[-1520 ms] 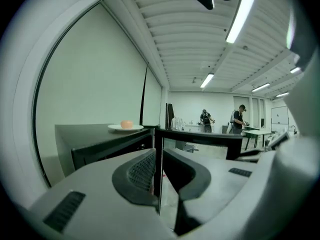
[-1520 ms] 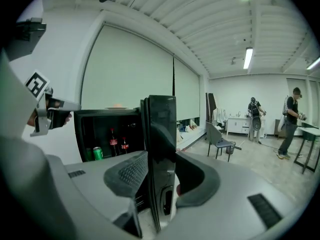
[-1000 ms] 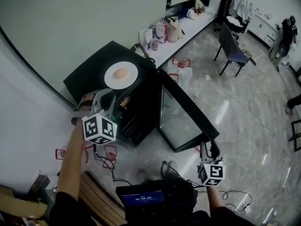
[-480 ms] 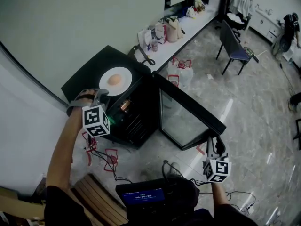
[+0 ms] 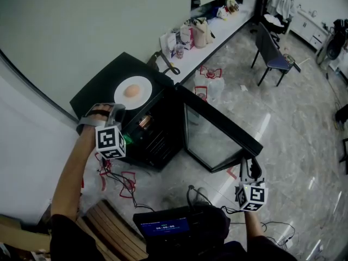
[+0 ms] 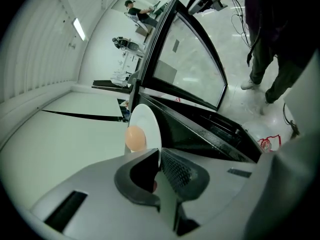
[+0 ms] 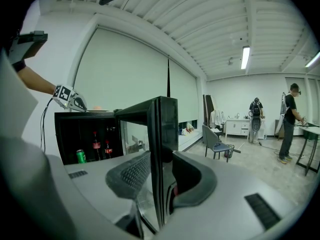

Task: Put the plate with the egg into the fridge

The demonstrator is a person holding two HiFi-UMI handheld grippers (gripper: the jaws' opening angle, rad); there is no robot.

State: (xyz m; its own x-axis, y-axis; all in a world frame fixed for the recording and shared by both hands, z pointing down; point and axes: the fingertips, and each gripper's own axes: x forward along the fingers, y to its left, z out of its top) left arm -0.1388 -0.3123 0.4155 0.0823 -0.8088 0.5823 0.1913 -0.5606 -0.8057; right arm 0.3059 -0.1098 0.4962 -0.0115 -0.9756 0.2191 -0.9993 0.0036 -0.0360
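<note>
**Plate gripped on top of the fridge, door held open**

Our left hand-held gripper [image 6: 159, 156] has come up from in front of the fridge [image 5: 157, 132] to its top. Its jaws now sit closed on the near rim of the plate [image 5: 142, 85]. The plate lies flat on top of the fridge, with the egg [image 5: 131, 92] at its middle. Our right hand-held gripper [image 7: 160, 171] has just been closing its jaws, and they pinch the free edge of the fridge's door [image 5: 209, 132], which stands swung wide. Inside the fridge we see a can [image 7: 81, 156] and bottles [image 7: 96, 145]. We judge both holds set. Next, the plate must leave the fridge's top and go inside, kept level so the egg does not roll.
</note>
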